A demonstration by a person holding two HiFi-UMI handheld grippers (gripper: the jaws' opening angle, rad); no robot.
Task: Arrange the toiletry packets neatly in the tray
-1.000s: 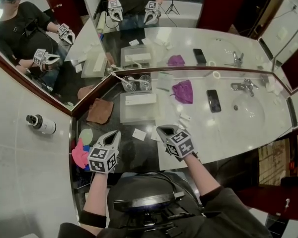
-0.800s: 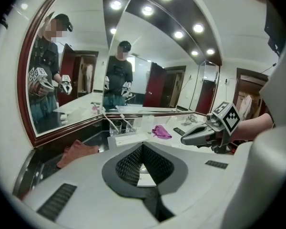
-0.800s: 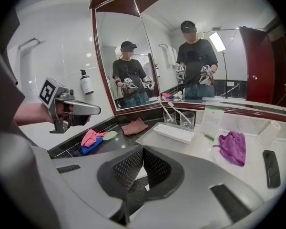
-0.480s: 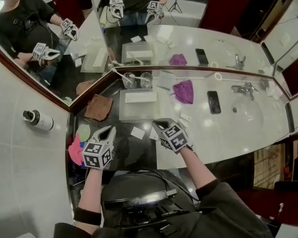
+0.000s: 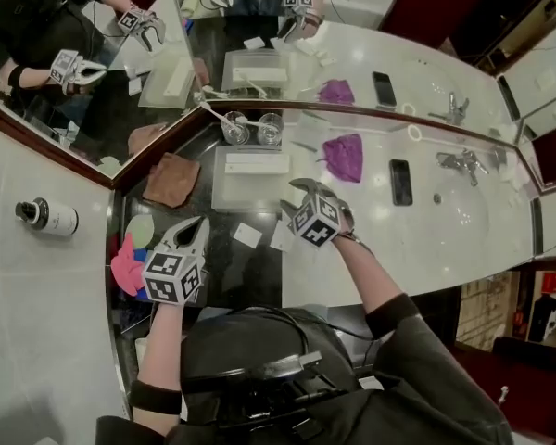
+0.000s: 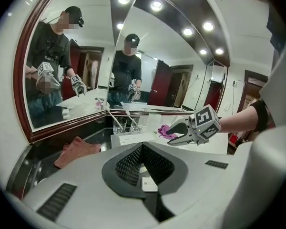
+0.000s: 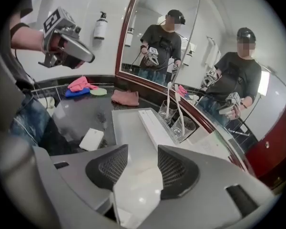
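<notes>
Tray (image 5: 250,195): frosted matt plastic. Countertop (image 5: 230,269): glossy black stone. Towel (image 5: 171,180): brown soft cloth. Tumblers (image 5: 234,129): clear glass. Faucet (image 5: 459,160): polished metal.

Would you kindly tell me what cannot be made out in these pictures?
- Print on the long box in the tray: too small, head view and right gripper view.
- The packet: partly hidden behind the shut left tool, left gripper view.
- White patch between the jaws of the right tool, which have just been opening: packet or counter, unclear, right gripper view.
- Label on the bottle: too small, head view.
</notes>
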